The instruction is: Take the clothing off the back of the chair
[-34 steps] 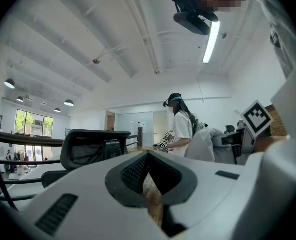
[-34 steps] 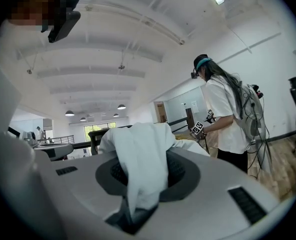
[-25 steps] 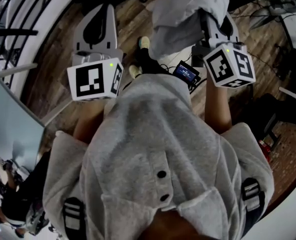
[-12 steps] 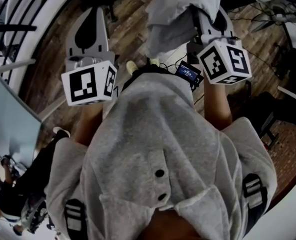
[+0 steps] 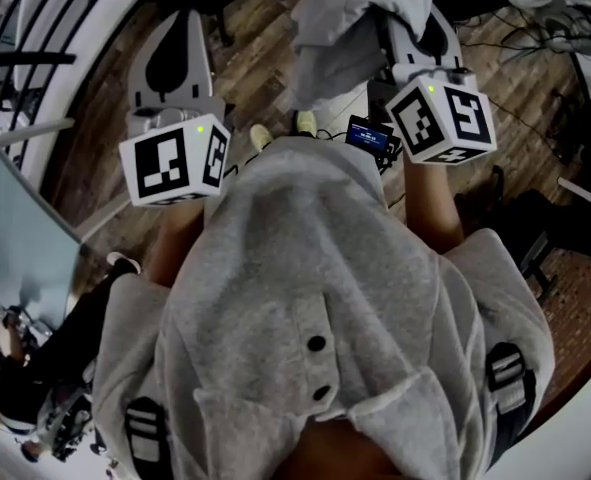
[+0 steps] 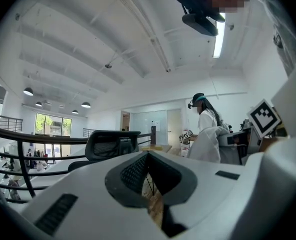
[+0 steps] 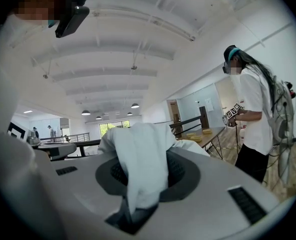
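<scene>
The clothing point(image 5: 347, 20) is pale grey, the marker cubes point(image 5: 173, 164) black-and-white, the floor point(image 5: 257, 60) brown.

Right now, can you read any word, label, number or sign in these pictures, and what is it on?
No text can be read anywhere.
Small screen: lit blue lines, too small to read.
Left marker cube and right marker cube: black-and-white square patterns only, no words.

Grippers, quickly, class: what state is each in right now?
Left gripper: closed, nothing held.
Right gripper: closed on the clothing.
</scene>
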`<state>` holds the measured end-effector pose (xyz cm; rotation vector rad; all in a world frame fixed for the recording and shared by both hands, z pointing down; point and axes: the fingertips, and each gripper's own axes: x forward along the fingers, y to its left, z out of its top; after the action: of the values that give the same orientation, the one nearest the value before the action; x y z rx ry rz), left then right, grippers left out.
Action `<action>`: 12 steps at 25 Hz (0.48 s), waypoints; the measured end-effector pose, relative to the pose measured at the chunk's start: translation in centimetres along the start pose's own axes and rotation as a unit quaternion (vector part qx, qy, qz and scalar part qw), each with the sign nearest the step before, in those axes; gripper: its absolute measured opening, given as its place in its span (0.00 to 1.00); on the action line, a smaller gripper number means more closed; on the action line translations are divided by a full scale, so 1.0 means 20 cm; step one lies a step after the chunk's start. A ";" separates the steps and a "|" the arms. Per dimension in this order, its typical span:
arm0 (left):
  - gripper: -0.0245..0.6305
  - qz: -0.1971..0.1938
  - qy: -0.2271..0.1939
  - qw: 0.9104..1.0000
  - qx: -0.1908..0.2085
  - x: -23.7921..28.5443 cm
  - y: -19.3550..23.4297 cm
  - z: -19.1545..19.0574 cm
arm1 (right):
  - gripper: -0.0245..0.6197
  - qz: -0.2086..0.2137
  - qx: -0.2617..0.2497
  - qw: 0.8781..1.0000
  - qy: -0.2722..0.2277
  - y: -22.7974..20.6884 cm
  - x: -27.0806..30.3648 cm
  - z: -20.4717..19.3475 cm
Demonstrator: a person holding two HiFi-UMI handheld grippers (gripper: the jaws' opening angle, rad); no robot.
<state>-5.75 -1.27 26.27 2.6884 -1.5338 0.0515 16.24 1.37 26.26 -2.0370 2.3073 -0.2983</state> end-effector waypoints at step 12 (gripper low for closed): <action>0.05 -0.018 -0.001 1.000 0.001 0.12 -0.10 0.01 | 0.20 -0.007 0.000 1.000 0.008 -0.12 0.01 0.01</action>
<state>-2.70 -2.35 26.06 2.7171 -1.4869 0.0496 18.48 0.81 26.52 -2.0592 2.3046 -0.3162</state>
